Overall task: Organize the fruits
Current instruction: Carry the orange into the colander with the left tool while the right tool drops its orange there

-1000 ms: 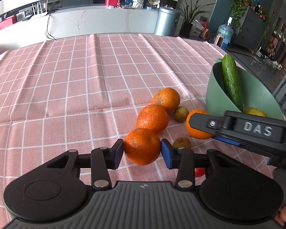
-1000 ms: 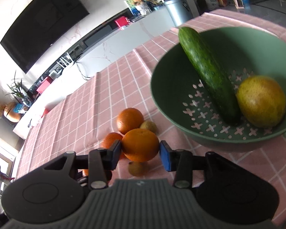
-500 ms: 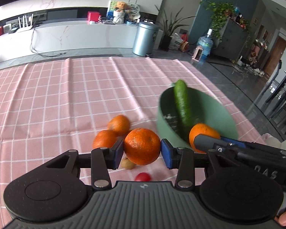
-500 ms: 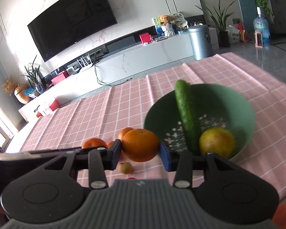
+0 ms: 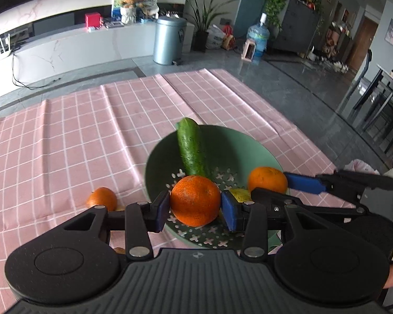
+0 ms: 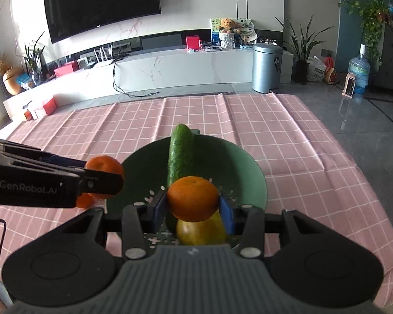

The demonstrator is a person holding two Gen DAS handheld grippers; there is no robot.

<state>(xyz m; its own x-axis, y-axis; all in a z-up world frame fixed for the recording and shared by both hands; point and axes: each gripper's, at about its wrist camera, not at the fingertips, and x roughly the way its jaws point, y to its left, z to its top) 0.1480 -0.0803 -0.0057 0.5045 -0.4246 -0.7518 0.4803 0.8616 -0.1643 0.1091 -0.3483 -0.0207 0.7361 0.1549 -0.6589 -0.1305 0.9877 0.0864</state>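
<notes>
Oranges, round and dimpled, left hand-held gripper (image 5: pixel 195 206) clamping one orange (image 5: pixel 195 200), right hand-held gripper (image 6: pixel 192 206) clamping another orange (image 6: pixel 192 198)

Wall: white marble-veined panels, with a large dark television (image 6: pixel 102 2) mounted. Low white marble console (image 6: pixel 170 68) set along the wall, carrying red boxes, a router and a teddy bear (image 6: pixel 226 24). Grey lidded bin (image 6: pixel 266 66) stood on the glossy grey floor (image 6: pixel 364 120), beside a potted plant (image 6: pixel 301 49). Water bottle (image 6: pixel 358 72) placed near a dark cabinet (image 5: pixel 296 30). Table covered by a pink checked cloth (image 6: pixel 288 136). Daylight admitted from the left.
</notes>
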